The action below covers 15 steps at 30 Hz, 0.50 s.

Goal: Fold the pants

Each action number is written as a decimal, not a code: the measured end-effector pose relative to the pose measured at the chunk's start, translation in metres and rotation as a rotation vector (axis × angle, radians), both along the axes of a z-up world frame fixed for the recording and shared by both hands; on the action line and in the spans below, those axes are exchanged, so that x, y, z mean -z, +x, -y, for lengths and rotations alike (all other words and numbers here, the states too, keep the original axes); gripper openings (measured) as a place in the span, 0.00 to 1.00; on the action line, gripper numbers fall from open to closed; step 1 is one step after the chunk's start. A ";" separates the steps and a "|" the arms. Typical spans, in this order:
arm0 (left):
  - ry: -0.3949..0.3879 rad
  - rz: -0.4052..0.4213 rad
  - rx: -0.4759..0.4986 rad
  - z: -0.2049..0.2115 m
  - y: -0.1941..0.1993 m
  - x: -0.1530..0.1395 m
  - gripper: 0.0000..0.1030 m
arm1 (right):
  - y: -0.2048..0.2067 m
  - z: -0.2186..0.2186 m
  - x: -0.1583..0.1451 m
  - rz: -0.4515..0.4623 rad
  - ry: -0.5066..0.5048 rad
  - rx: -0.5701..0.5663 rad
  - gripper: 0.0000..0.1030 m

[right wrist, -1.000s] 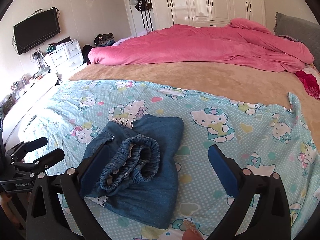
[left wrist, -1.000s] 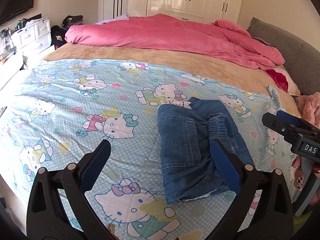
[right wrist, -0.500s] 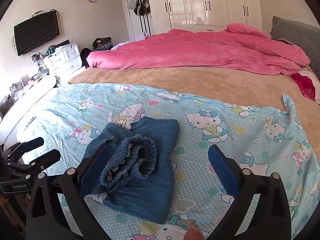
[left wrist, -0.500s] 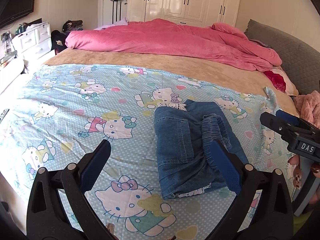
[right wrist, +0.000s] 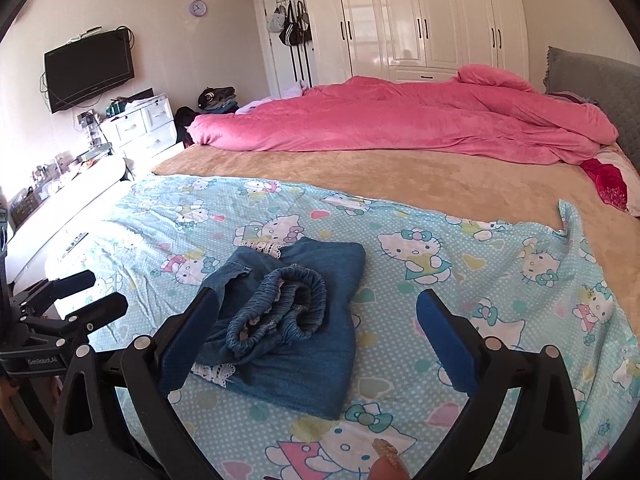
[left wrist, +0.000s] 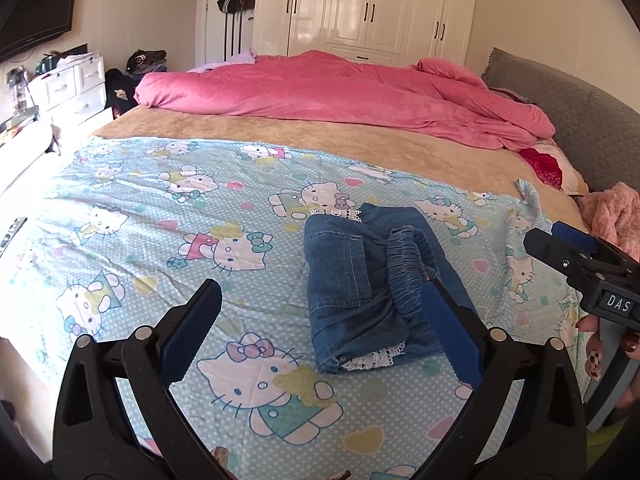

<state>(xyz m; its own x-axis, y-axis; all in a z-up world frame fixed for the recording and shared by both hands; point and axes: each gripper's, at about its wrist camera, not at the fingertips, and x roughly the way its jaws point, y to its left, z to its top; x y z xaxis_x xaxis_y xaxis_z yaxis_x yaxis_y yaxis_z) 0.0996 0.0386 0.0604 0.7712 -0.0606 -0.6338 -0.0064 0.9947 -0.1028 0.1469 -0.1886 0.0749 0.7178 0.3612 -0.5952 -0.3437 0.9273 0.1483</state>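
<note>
My left gripper (left wrist: 320, 320) hangs above the cartoon-cat sheet (left wrist: 168, 232) with its jaws spread wide and nothing between them, and my right gripper (right wrist: 318, 322) is just as wide and just as empty. The pants (left wrist: 372, 280), blue denim, lie folded into a compact bundle on that sheet, with the gathered elastic waistband (right wrist: 280, 304) heaped on top and a strip of white lace (right wrist: 212, 371) peeking from the near edge. How many layers sit under that waistband I cannot tell, since the folds hide each other. In the left wrist view my right-hand finger pad (left wrist: 450, 334) covers the near right corner of the pants; in the right wrist view my left-hand pad (right wrist: 188, 340) covers their near left edge, so from neither camera do I see the whole bundle. No finger touches the denim as far as I can make out; the pads stand in front of it rather than on it. The pants lie toward the right of the left gripper's opening and toward the left of the right gripper's opening. At the right edge of the left wrist view my other gripper (left wrist: 580, 264) is partly cut off, with a few fingers (left wrist: 592, 354) of the hand holding it showing below. Beyond the sheet, a pink duvet (right wrist: 400, 120) is bunched across the far side of the bed (right wrist: 400, 184).
</note>
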 end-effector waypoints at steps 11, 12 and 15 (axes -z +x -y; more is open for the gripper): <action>-0.007 0.021 0.003 -0.001 -0.044 0.007 0.91 | -0.041 0.003 0.006 0.002 0.001 -0.009 0.96; -0.003 0.014 0.005 -0.001 -0.047 0.010 0.91 | -0.044 0.003 0.007 0.002 0.001 -0.008 0.96; 0.009 -0.001 0.003 -0.001 -0.054 0.019 0.91 | -0.053 0.003 0.008 0.010 0.004 -0.006 0.96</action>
